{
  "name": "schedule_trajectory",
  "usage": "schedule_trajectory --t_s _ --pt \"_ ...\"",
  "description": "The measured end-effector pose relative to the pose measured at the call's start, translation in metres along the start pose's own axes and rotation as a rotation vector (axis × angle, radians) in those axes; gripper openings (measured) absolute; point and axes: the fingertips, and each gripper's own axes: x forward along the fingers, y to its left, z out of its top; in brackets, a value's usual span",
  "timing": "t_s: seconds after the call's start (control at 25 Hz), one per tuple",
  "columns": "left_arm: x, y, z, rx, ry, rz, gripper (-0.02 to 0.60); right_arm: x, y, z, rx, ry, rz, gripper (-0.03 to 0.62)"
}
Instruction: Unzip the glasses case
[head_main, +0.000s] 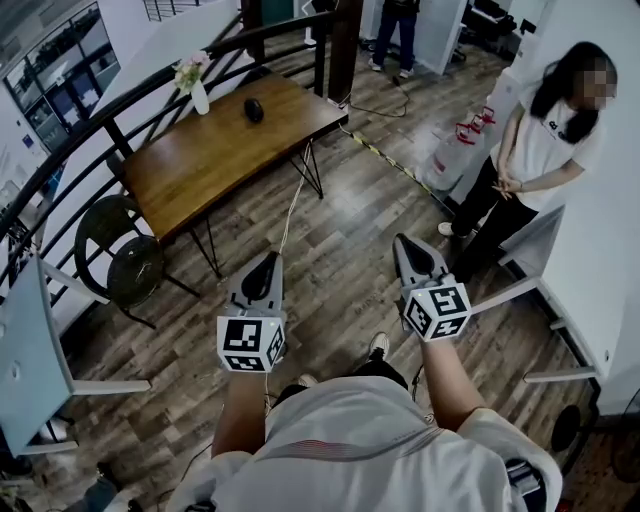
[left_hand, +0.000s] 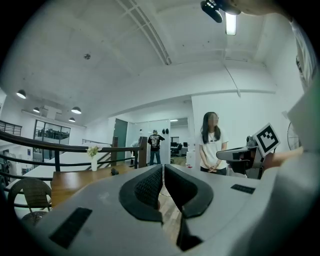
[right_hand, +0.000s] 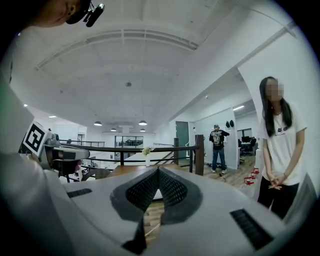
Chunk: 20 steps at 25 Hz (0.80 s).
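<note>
The task is standing at the approach step, with no contact being made. At upper left, the wooden surface (head_main: 220, 150) is carrying a vase (head_main: 199, 95) and a small dark item judged to be the glasses case (head_main: 254, 110). It is lying untouched and is too small to confirm as zipped. The left gripper (head_main: 266, 262) is pointing forward roughly level, jaws pressed together on nothing. The right gripper (head_main: 404, 244) is being held alongside it, likewise closed and empty. Both are hovering well apart from the case, forearms extended. The next move is calling for walking up, then steadying the case with one gripper and pinching the zip pull with the other.
</note>
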Motion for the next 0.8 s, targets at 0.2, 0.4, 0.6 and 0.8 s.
schedule_trajectory --t_s 0.2,0.4,0.6,0.8 --pt "0.002 0.004 -0.003 0.0 0.003 0.003 0.025 0.005 0.002 -0.003 -0.001 0.0 0.004 0.051" --pt "0.001 0.011 -0.001 -0.006 0.003 0.004 0.025 0.006 0.001 0.001 0.02 -0.011 -0.013 0.051" --pt "0.005 0.028 -0.008 -0.019 0.004 0.019 0.025 0.017 -0.002 -0.002 0.011 -0.005 -0.032 0.051" --pt "0.021 0.044 -0.011 -0.039 0.013 0.025 0.025 0.035 -0.013 -0.001 0.006 0.019 -0.043 0.051"
